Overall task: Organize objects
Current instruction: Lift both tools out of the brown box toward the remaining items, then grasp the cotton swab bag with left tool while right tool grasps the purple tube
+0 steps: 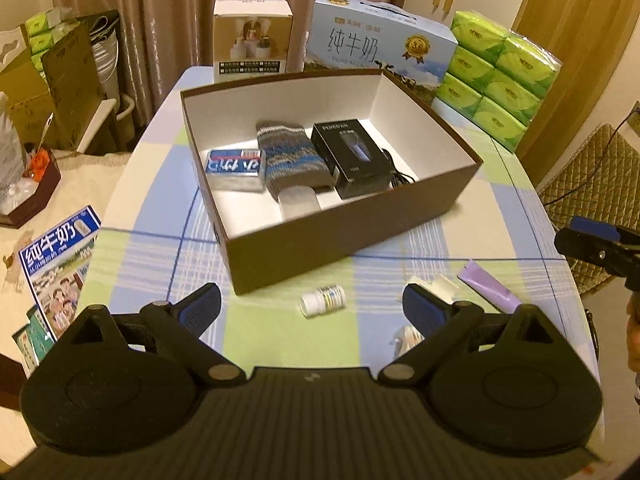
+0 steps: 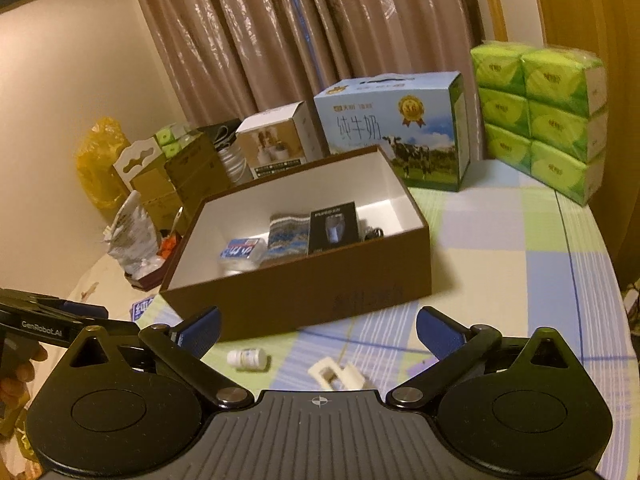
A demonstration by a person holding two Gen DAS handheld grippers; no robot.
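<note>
checked tablecloth (image 1: pixel 280 332) | brown box (image 1: pixel 340 236) mid-table | small bottle (image 1: pixel 323 300) just before it

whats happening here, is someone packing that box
Yes, a person is tidying small items into the open brown box. A striped sock, a black shaver box and a blue packet lie inside. Both tools, left and right, are open and empty. A small white bottle and purple tube remain on the table.

I am holding the right tool (image 2: pixel 318 330) spread wide and empty over the bench (image 2: pixel 500 248), looking past a small white bottle (image 2: pixel 247 359) and a cream plastic piece (image 2: pixel 336 374) lying before the brown box (image 2: pixel 304 292).
</note>
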